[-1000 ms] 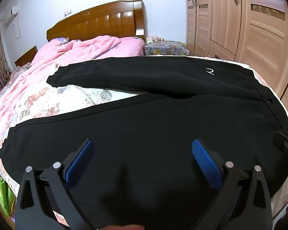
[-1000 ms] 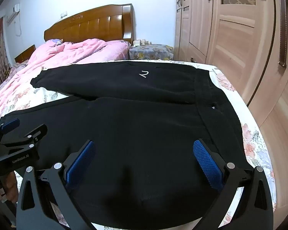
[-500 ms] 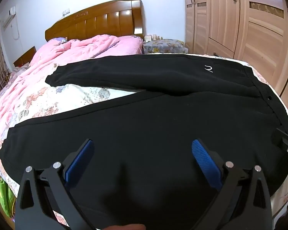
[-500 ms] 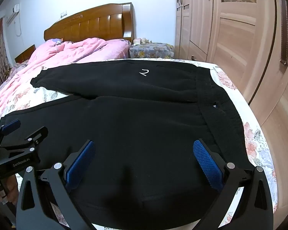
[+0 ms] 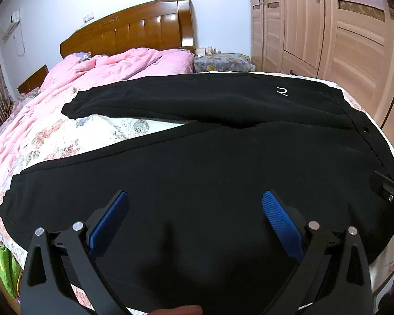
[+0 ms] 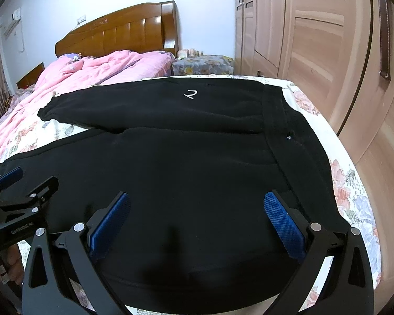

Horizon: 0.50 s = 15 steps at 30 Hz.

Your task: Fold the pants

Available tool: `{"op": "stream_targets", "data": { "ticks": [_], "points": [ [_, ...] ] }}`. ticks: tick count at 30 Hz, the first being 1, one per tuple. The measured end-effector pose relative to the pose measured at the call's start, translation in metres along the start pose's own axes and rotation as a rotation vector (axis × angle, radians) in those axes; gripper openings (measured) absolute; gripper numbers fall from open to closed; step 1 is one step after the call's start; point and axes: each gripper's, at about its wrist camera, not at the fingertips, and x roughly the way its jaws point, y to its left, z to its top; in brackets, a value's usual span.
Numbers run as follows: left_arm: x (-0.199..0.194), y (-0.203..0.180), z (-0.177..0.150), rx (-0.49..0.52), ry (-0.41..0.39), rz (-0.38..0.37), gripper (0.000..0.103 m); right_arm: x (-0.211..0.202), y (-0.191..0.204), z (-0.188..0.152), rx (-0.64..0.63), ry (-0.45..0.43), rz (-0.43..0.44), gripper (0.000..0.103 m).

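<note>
From the left wrist, my left gripper is spread wide and holds nothing, hovering over the near leg of the black pants, which lie flat on the bed directly ahead of me. The other leg stretches across farther ahead, a small white logo on it toward my right. A pink quilt is bunched ahead to my left, below the wooden headboard. From the right wrist, my right gripper is also spread and empty above the pants, the waistband ahead to my right. My left gripper shows to my left, and the wardrobe stands beyond to my right.
</note>
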Motion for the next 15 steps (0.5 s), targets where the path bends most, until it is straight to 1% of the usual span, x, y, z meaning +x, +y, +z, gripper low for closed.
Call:
{"op": "stream_targets", "data": {
  "ticks": [15],
  "points": [
    [-0.0019,-0.0011,-0.0031,0.005,0.014,-0.008,0.102,0.0042,-0.0029,-0.0053,0.006,0.024,-0.006,0.099]
  ]
}}
